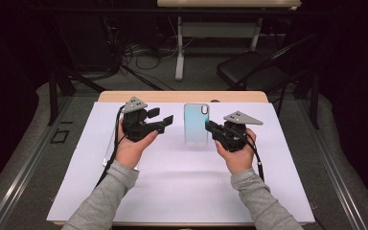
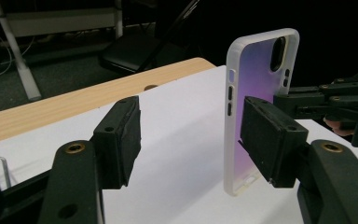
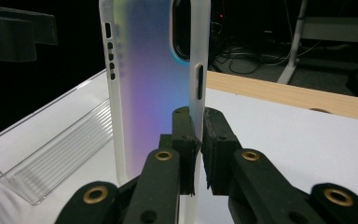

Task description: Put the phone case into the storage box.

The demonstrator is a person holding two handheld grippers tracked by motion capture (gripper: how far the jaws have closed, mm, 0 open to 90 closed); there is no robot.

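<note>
Phone case (image 1: 195, 124) stands upright near table centre, long axis vertical, its right edge pinched between the closed jaws of the right gripper (image 1: 210, 127); left gripper (image 1: 165, 117), jaws half-open and holding nothing, sits level just left of the case, pointing right toward it.
</note>
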